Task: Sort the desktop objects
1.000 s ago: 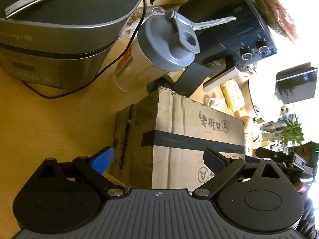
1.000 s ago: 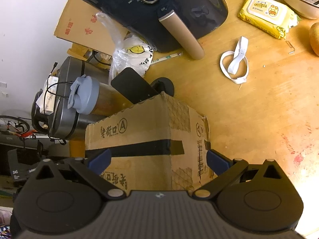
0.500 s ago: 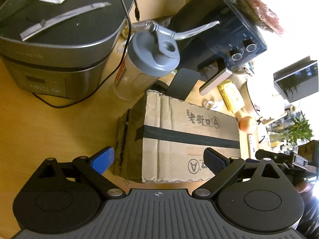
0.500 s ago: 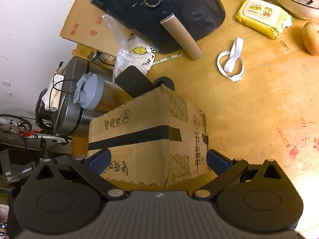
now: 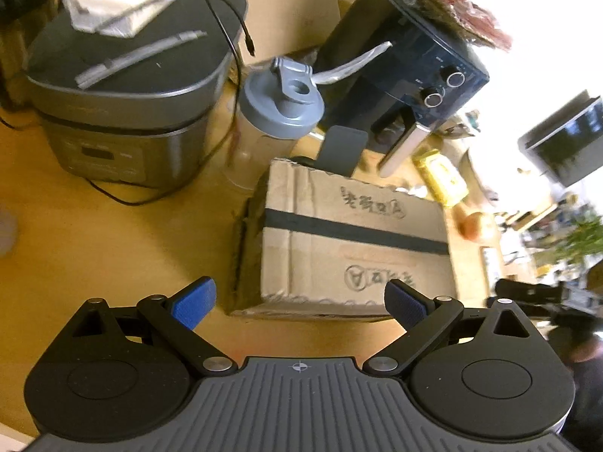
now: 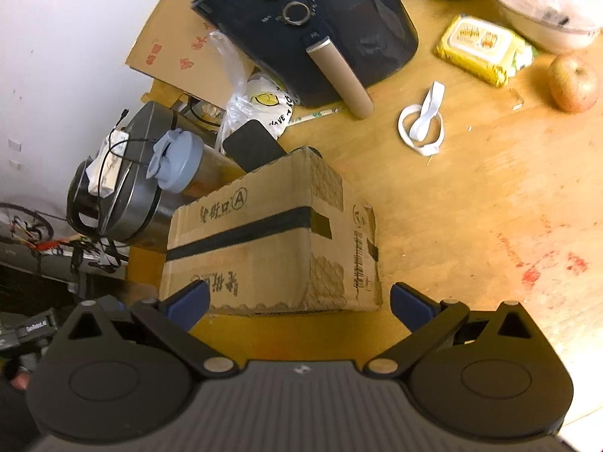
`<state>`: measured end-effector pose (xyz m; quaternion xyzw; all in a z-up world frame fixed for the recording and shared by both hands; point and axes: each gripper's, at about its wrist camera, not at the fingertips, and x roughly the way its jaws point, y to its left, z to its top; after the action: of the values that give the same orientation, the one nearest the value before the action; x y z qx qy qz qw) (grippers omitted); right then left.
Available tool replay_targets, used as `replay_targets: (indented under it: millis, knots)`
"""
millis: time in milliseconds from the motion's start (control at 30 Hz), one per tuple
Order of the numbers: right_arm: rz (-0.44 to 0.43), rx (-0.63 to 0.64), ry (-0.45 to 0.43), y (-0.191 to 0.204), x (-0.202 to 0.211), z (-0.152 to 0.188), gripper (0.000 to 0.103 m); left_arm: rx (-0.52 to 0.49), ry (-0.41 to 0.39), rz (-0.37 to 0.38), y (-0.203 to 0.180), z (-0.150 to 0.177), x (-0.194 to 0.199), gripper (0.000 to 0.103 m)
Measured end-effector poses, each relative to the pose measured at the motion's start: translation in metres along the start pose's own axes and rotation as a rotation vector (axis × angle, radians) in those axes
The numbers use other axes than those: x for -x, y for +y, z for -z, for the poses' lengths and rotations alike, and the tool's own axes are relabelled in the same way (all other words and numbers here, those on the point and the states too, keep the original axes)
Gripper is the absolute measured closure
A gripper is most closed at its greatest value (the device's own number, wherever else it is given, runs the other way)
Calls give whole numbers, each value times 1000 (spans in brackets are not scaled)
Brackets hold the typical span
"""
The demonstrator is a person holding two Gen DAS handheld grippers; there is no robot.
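A taped cardboard box (image 5: 354,241) (image 6: 271,241) rests on the wooden table (image 6: 471,226). My left gripper (image 5: 299,303) is open, its blue pads just short of the box's near edge and clear of it. My right gripper (image 6: 299,303) is open too, hovering at the box's opposite end, nothing between its fingers. Behind the box stand a shaker bottle with a grey lid (image 5: 277,120) (image 6: 181,162), a dark phone (image 5: 341,147) (image 6: 252,145), a grey rice cooker (image 5: 128,101) (image 6: 109,188) and a dark blue air fryer (image 5: 407,83) (image 6: 312,26).
A yellow wipes pack (image 6: 482,51), a white strap loop (image 6: 422,124) and an apple (image 6: 573,83) lie to the right of the fryer. A plastic bag (image 6: 260,98) sits behind the phone. Flat cardboard (image 5: 282,3) leans at the back. A cable (image 5: 226,56) drapes over the cooker.
Both grippers have pulled back and up from the box, which now lies fully ahead of their fingertips instead of between them. The box stays on the table.
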<state>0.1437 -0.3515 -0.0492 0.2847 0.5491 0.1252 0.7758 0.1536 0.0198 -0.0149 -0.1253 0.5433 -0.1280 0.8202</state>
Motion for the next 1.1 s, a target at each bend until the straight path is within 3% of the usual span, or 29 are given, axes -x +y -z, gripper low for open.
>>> replay_targets:
  millis: [167, 267, 533, 800, 1100]
  knots:
    - [54, 110, -40, 13, 15, 23, 0, -57, -56, -145, -17, 27, 16, 4]
    - [92, 189, -49, 22, 20, 42, 0, -77, -60, -177, -26, 45, 22, 4]
    - [173, 374, -57, 40, 27, 95, 0, -88, -25, -187, -40, 92, 25, 4]
    - [248, 474, -52, 48, 32, 136, 0, -131, -19, -230, -60, 131, 27, 4]
    - [279, 527, -42, 52, 35, 161, 0, -106, -29, -209, -65, 151, 31, 4]
